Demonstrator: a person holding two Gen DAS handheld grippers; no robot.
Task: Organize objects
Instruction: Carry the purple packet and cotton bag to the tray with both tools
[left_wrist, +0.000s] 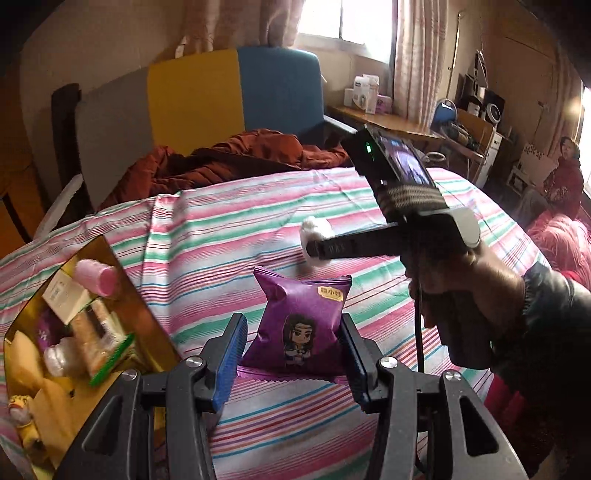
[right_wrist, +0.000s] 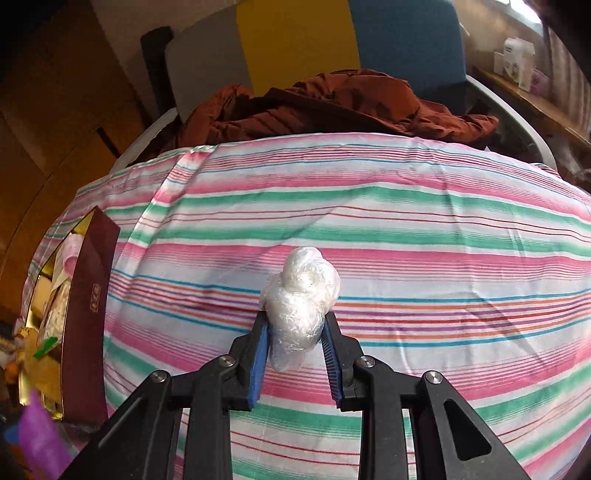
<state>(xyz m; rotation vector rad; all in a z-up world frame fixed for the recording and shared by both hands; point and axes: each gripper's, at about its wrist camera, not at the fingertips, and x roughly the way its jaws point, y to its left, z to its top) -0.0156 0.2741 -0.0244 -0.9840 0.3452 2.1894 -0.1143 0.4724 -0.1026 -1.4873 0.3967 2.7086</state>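
Gripping left (left_wrist: 295, 350): jaws level, clamped on upright purple packet (left_wrist: 299, 325).
Gripping right (right_wrist: 295, 347): jaws level, clamped on plastic wad (right_wrist: 299, 299) above bedsheet (right_wrist: 443, 258).

Left gripper (left_wrist: 293, 334) pinches purple snack packet (left_wrist: 300, 325) upright over striped cloth (left_wrist: 229, 221). Gold-lined box (left_wrist: 77, 332) of items sits left. Right gripper (left_wrist: 314, 242) clamps white plastic wad (left_wrist: 314, 227) beyond.

The purple foil snack packet (left_wrist: 300, 325) stands between the left gripper (left_wrist: 293, 354) fingers, on the striped bedsheet (left_wrist: 229, 221); the open gold-lined box (left_wrist: 122, 273) lies to its left; the crumpled clear plastic wad (right_wrist: 299, 299) sits between the right gripper (right_wrist: 295, 354) fingers, beyond the packet; the rust-brown quilted jacket (left_wrist: 229, 155) lies behind the sheet.
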